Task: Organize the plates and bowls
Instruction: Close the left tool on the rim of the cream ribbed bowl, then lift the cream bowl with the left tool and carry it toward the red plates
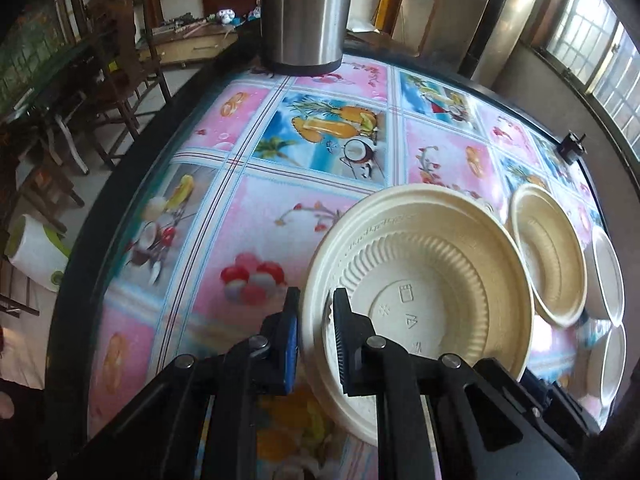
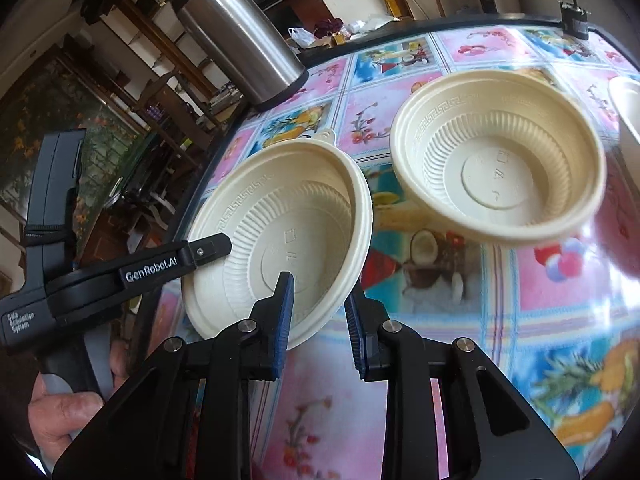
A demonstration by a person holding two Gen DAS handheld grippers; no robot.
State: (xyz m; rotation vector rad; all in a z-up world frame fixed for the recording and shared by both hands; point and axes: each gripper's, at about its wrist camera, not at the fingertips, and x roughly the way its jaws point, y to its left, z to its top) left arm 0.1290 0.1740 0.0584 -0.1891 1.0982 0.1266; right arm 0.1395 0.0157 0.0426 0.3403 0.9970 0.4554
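Cream bowl (image 1: 420, 280): tilted above bench (image 1: 240, 208), rim clamped by left claw (image 1: 316, 316). Right claw (image 2: 318, 312): parted, straddling same rim (opposite side). Second bowl (image 2: 500, 156): on bench nearby.

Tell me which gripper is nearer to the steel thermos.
Left, as far as I can judge. The left gripper, clamped on a tilted bowl, faces the steel thermos across the table. The right gripper straddles that bowl's opposite rim, farther away.
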